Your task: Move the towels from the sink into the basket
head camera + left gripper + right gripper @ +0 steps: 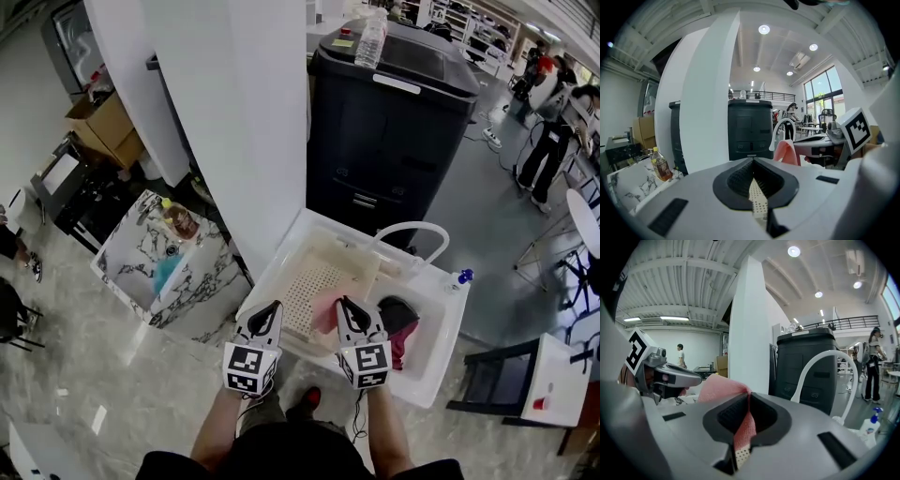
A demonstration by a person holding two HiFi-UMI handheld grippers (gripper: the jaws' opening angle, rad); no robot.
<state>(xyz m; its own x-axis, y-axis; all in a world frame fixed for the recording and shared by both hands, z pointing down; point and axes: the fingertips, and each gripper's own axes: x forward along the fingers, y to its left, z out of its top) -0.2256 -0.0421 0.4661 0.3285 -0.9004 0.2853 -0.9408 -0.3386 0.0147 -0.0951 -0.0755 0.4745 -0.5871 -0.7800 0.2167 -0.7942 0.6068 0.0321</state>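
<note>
A white sink unit (433, 370) holds a cream perforated basket (314, 286) in its left half. A dark towel (398, 314) and a red towel (400, 353) lie in the right basin. My right gripper (345, 305) is shut on a pink towel (325, 314), held over the basket's right edge. In the right gripper view the pink towel (723, 387) bulges out beyond the shut jaws of that gripper (749, 401). My left gripper (274, 307) hovers over the basket's near left side, shut with nothing in it (752, 164). The pink towel (785, 152) shows to its right.
A white hose faucet (412, 230) arches over the sink, with a blue-capped bottle (461, 277) at the right rim. Behind stand a large black bin (394, 122) with a water bottle (370, 37) on top and a white pillar (253, 122). A marble table (202, 281) is at the left.
</note>
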